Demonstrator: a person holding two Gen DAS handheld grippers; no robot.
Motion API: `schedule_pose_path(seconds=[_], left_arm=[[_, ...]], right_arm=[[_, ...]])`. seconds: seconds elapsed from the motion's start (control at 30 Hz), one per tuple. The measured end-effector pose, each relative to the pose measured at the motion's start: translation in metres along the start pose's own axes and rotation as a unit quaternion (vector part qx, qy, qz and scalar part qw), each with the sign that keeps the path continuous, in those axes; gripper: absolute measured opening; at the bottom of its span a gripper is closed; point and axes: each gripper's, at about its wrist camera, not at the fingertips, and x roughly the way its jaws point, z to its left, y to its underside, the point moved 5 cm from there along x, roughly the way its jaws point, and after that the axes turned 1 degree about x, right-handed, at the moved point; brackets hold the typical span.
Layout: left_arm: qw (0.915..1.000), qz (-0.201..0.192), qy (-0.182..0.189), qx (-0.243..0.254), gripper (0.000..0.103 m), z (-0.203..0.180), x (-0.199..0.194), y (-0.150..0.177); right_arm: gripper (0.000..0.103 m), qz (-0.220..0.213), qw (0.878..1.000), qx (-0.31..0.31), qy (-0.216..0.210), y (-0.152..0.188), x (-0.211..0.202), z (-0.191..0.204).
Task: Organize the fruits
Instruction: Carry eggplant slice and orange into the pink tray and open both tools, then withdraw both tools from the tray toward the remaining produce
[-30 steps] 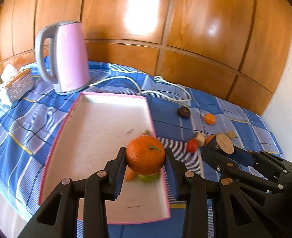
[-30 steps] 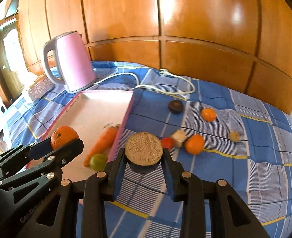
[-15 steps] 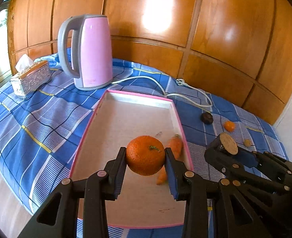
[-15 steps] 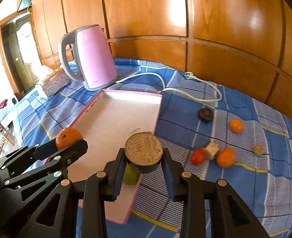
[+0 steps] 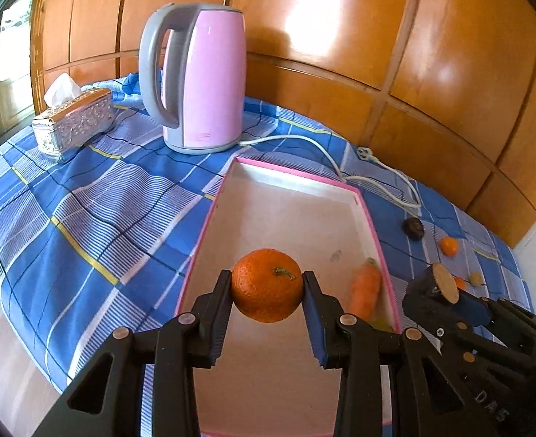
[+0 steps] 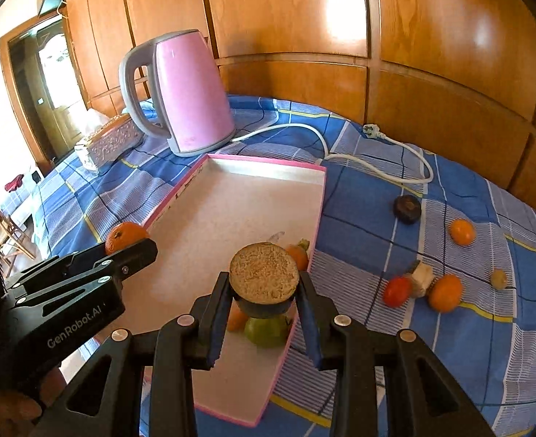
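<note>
Orange (image 5: 266,284) peel, firm yet dentable, sits pinched at its sides by the left gripper (image 5: 267,304) above the tray (image 5: 293,185), while the right gripper (image 6: 264,304) clamps a dark cut-topped fruit (image 6: 264,273)

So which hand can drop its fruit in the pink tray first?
Probably the left. Its gripper holds the orange over the middle of the tray; the right gripper, holding a dark round fruit, hangs nearer the tray's edge.
</note>
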Motion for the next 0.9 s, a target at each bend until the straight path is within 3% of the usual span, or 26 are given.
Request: schedule_pose_path(seconds=[0.43, 0.9], left_arm=[[0.9998, 0.01, -0.006, -0.017, 0.044, 0.009, 0.013, -0.004], [0.9998, 0.009, -0.008, 0.016, 0.044, -0.016, 0.004, 0.012]], right_arm=[[0.039, -0.001, 1.0, -0.009, -0.019, -0.027, 0.026, 0.016], [0.039, 0.015, 0.998, 0.052, 0.007, 0.005, 0.011, -0.018]])
